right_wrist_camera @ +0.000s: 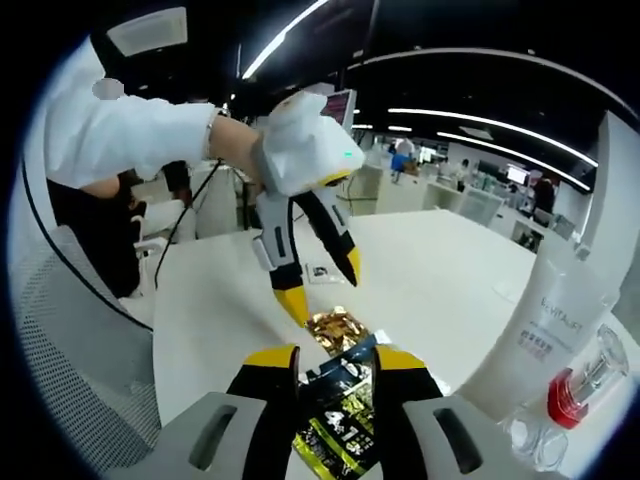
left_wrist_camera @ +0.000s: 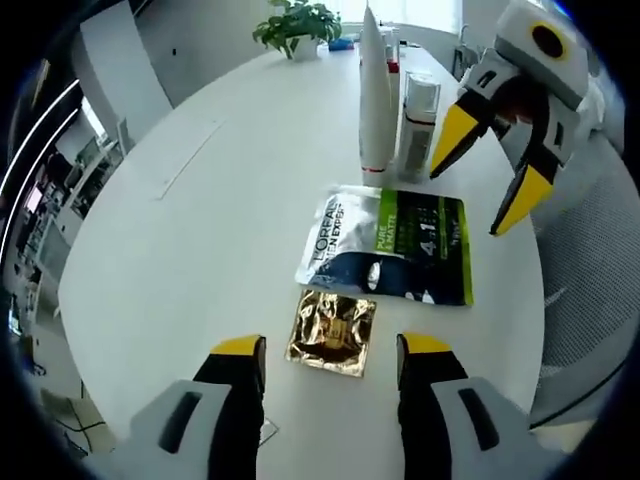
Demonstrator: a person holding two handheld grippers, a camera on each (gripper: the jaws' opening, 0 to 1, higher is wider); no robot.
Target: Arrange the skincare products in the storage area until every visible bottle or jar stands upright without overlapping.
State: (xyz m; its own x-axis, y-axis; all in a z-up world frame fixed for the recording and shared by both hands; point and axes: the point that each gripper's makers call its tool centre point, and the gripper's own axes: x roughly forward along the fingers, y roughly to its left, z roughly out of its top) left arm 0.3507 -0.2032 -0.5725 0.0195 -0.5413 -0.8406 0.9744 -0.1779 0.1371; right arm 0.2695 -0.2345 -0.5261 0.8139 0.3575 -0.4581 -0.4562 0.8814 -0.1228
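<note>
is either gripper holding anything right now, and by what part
Nothing is held. The left gripper hangs open above the gold sachet, and the right gripper is open in the air beside the white tube, over the green-and-white packet.

gold sachet [left_wrist_camera: 331, 334] – crinkled glossy foil; table [left_wrist_camera: 200, 240] – smooth

Left gripper view: from above the near table [left_wrist_camera: 200, 240] edge, tilted down, facing along the tabletop toward a plant [left_wrist_camera: 297, 27] at the far end; gold sachet [left_wrist_camera: 332, 333] just past own jaws, green packet [left_wrist_camera: 392, 245] beyond, tube [left_wrist_camera: 374, 95] farther. Right gripper view: low over the table [right_wrist_camera: 440, 270], close, facing the opposite way toward the person's sleeve [right_wrist_camera: 120, 130]; tube [right_wrist_camera: 550, 320] near at right. Shared: sachet [right_wrist_camera: 335, 328], packet [right_wrist_camera: 340, 415], tube, tabletop.
</note>
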